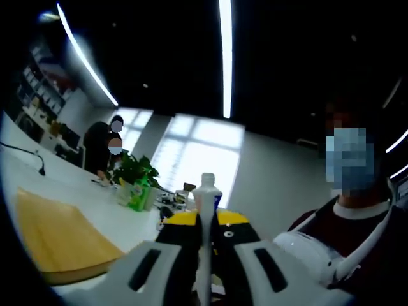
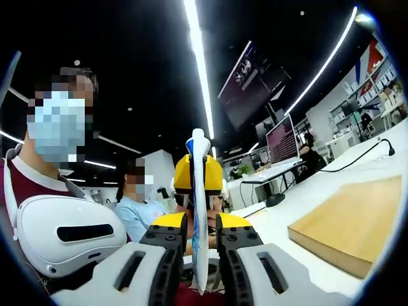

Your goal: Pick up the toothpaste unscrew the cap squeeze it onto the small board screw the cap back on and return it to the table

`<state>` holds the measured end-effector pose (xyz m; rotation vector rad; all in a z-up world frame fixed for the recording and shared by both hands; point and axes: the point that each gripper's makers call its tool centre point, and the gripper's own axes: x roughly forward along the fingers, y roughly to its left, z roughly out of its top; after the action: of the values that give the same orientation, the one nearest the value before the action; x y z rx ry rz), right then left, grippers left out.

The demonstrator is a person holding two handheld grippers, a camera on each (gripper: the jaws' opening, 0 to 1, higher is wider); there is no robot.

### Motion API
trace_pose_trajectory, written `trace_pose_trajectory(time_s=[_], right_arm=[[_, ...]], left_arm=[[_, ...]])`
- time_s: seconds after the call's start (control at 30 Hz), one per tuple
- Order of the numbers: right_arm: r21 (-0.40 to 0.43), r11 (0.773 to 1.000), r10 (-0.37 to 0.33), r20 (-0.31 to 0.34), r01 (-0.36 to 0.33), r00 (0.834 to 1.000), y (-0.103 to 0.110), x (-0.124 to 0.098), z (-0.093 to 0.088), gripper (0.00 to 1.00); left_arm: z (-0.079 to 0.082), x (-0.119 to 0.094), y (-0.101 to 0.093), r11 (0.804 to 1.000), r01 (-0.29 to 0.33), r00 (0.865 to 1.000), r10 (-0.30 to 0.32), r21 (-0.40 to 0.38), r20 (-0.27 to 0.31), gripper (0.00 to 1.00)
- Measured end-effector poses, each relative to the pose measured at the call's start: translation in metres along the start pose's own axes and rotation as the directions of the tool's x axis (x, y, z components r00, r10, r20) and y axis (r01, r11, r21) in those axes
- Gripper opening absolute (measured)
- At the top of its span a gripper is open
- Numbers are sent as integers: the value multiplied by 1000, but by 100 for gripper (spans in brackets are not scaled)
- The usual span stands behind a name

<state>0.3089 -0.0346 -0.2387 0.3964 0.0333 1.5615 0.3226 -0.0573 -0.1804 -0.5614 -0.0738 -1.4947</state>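
A white toothpaste tube [image 1: 203, 268] stands edge-on between my left gripper's [image 1: 204, 220] yellow-tipped jaws, which are shut on it. Its white screw end [image 1: 207, 186] sticks up past the tips; I cannot tell whether the cap is on. In the right gripper view the tube [image 2: 199, 191] also rises edge-on between my right gripper's [image 2: 201, 223] jaws, shut on it, with a blue patch near its top. Just behind the tube there shows the yellow tip of the other gripper [image 2: 213, 173]. The small wooden board [image 1: 57, 242] [image 2: 350, 223] lies flat on the white table [image 1: 76, 191] [image 2: 382, 156].
The person [image 1: 357, 217] [image 2: 44, 172] holding the grippers is close behind them, with a white device [image 2: 64, 236] at chest height. A green plant and bottles [image 1: 137, 182] stand on the table. Other people [image 1: 105, 150] [image 2: 137, 207], monitors [image 2: 280, 140] and a desk microphone [image 2: 390, 148] are farther off.
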Motion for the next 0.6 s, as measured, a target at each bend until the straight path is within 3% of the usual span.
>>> trace_pose_trajectory(time_s=[0.2, 0.6], right_arm=[[6, 1000, 12, 13, -12, 1000, 0, -1, 2, 6], [55, 998, 23, -9, -22, 1000, 3, -3, 2, 4]], left_arm=[[0, 1, 0, 1000, 4, 1000, -4, 2, -3, 7], [-2, 4, 2, 1000, -3, 1000, 4, 31, -13, 7]])
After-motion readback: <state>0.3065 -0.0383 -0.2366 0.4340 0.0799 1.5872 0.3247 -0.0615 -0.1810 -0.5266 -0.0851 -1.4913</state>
